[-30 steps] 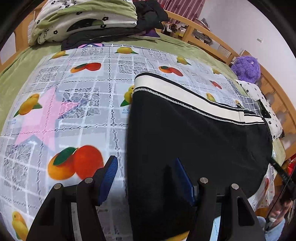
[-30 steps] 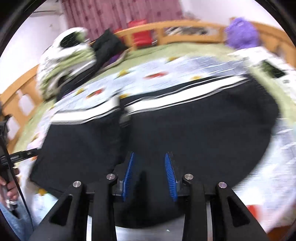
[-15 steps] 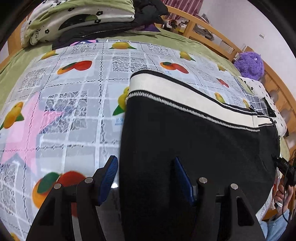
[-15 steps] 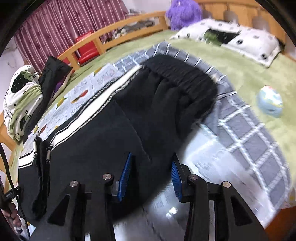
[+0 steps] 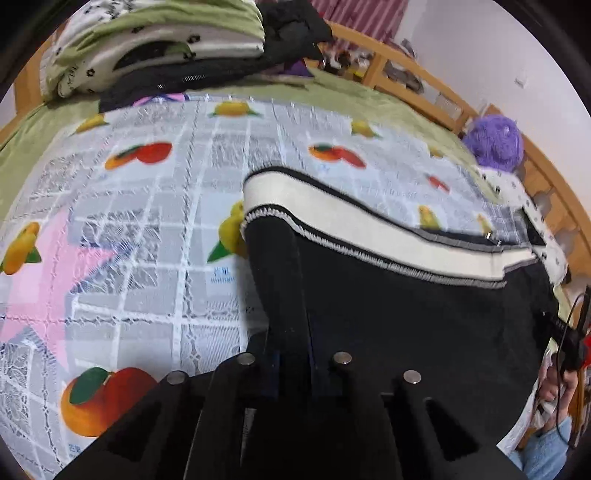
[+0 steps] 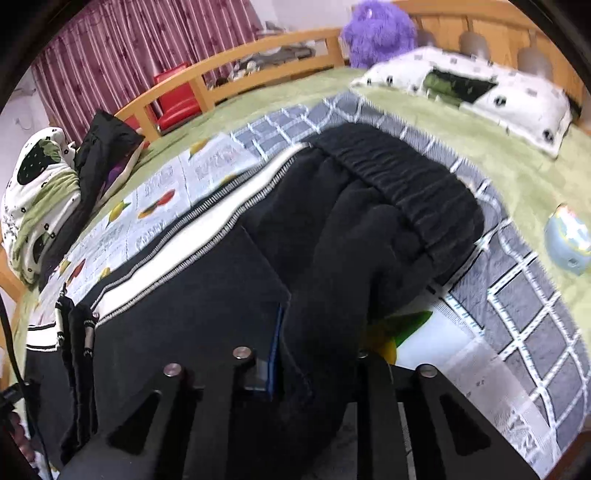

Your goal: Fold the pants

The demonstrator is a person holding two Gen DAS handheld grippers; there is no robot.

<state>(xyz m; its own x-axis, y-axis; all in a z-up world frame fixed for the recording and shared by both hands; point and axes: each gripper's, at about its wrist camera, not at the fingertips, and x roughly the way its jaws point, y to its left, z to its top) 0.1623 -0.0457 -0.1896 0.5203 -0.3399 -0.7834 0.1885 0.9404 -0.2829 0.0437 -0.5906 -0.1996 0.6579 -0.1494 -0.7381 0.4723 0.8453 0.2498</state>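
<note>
Black pants (image 5: 406, 317) with a white side stripe lie across the fruit-print cover on the bed. My left gripper (image 5: 291, 373) is shut on the near edge of the pants at the leg-end side; the cloth rises in a ridge between the fingers. In the right wrist view the pants (image 6: 207, 295) show their gathered waistband (image 6: 410, 184) at the far right. My right gripper (image 6: 317, 369) is shut on a thick bunch of the black cloth near the waist end. The pads are mostly hidden by cloth.
A pile of folded bedding and dark clothes (image 5: 166, 48) sits at the far left. A purple plush (image 6: 380, 33) and a spotted pillow (image 6: 472, 92) lie at the head. A small pale blue round object (image 6: 569, 240) lies on the green sheet. The wooden bed rail (image 6: 236, 70) runs behind.
Both grippers have closed from open onto the near edge of the pants. The cloth now bunches up between the fingers of each.
</note>
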